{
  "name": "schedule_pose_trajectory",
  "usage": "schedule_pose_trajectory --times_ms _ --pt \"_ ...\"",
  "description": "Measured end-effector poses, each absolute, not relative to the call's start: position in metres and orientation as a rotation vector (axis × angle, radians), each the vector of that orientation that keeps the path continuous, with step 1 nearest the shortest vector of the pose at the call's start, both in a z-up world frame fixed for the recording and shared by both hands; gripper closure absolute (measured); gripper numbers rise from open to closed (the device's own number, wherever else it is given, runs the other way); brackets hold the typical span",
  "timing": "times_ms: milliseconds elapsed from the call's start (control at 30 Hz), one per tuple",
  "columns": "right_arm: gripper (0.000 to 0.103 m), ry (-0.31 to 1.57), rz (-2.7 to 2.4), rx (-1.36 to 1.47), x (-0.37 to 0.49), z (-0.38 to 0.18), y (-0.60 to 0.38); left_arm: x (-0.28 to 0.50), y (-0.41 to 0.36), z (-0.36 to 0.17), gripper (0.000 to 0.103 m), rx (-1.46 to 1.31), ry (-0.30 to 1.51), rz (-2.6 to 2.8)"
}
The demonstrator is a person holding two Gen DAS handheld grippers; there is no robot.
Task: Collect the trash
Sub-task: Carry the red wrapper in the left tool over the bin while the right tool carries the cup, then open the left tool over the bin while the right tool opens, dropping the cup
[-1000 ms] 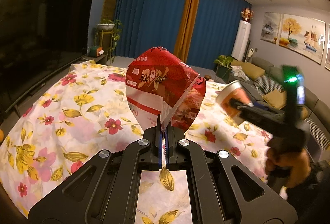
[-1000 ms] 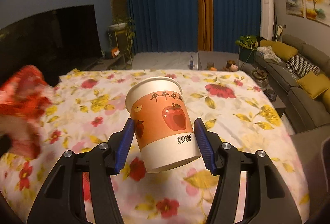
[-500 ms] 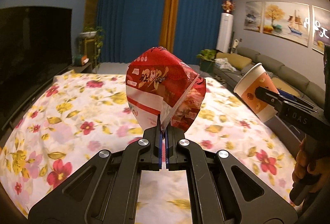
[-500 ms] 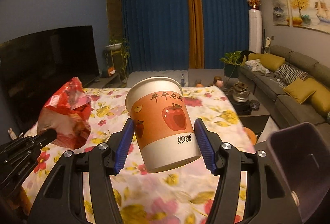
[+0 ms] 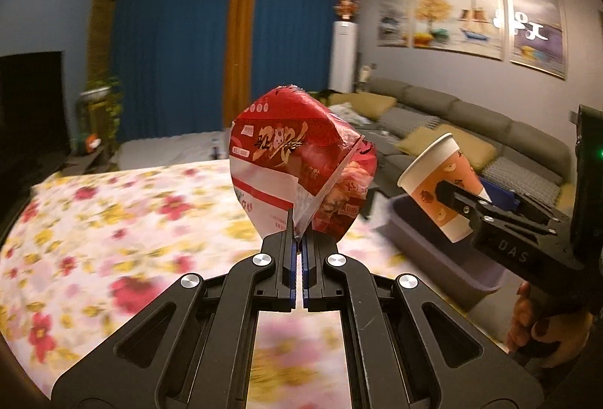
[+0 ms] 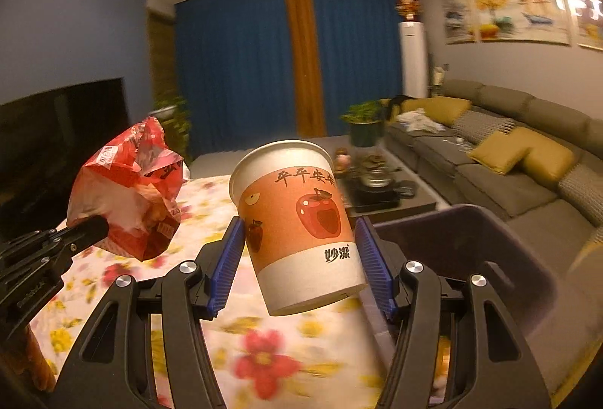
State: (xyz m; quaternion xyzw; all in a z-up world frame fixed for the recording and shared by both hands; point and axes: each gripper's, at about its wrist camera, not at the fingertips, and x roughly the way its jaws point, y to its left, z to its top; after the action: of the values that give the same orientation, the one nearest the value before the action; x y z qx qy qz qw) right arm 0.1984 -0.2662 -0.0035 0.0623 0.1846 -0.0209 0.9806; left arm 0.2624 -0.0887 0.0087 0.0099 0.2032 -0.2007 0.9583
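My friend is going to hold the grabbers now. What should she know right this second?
Left hand-held gripper: shut on the red snack bag, held up above the flowered tablecloth.
Right hand-held gripper: shut on the paper cup, which is tilted in the air.
The purple bin sits just right of the cup, past the table edge.
Done: both pieces of trash are picked up.
Left: carry them over the bin and let go, probably the cup first as it is nearer.
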Motion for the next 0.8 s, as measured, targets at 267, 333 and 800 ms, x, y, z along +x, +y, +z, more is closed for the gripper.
schedule_pose_trajectory --times_ms 267,333,800 --pt "0.043 0.346 -0.189 0.175 0.173 -0.010 -0.352 0.266 -0.203 -0.007 0.102 0.050 0.439 -0.588" --pt "0.043 0.340 -0.205 0.182 0.169 -0.010 -0.363 0.268 -0.224 -0.012 0.102 0.055 0.449 -0.614" --pt "0.033 0.325 -0.222 0.251 0.178 -0.018 -0.404 0.287 -0.277 -0.043 0.092 0.071 0.486 -0.702"
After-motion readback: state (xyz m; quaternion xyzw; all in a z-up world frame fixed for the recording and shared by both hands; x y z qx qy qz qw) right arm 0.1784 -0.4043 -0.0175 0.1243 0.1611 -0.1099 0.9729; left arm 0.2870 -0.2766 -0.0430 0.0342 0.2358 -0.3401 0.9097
